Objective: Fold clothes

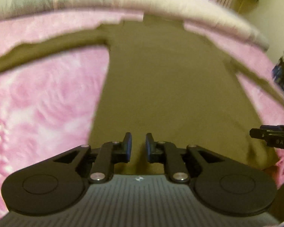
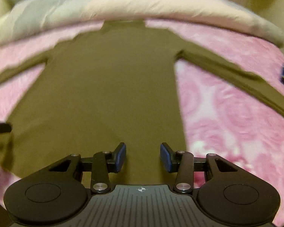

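The left gripper hangs narrowly open and empty, the right gripper wider, both over the hem of the olive long-sleeved shirt spread flat mid-bed on the pink blanket; soft, light, probably limp; best pinched at hem corners or sleeve ends.

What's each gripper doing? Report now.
Left gripper: open narrowly, holding nothing, above the olive long-sleeve shirt.
Right gripper: open, holding nothing.
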`<state>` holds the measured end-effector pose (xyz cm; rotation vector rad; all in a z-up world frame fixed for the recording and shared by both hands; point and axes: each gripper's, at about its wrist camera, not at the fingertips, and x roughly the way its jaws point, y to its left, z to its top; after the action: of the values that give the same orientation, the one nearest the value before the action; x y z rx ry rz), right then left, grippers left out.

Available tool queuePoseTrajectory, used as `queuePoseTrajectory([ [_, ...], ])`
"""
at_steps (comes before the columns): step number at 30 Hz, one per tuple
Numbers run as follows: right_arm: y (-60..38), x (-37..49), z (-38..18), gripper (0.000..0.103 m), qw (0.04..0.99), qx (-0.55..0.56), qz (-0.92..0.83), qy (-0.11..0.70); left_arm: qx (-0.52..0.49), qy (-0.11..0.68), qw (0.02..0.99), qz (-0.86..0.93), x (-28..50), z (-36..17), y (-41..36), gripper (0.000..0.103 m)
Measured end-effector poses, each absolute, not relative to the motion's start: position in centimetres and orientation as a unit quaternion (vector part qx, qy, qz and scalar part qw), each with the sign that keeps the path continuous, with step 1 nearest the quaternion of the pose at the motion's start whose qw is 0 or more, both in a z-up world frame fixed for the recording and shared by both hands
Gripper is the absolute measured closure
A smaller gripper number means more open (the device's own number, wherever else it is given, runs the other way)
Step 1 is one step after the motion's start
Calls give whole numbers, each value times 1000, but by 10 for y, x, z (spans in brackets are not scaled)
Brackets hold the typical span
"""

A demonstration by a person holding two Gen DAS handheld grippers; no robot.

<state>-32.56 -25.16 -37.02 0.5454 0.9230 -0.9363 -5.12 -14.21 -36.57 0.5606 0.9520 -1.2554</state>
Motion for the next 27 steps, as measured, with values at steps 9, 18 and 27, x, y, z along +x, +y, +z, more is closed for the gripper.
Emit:
queuePoseTrajectory([
  [9,-176,-382,-369,59,713,291,-405,493,306,473,672,-481,-85,-349,-47,91],
  [18,-160,-415,-249,58,720,355,-401,441,278,455,694,-484,-121,-205,-25,76],
  [27,-158,-411,-126,14,760,354,-400,370,242,401,726,-503,-148,-85,-45,62],
])
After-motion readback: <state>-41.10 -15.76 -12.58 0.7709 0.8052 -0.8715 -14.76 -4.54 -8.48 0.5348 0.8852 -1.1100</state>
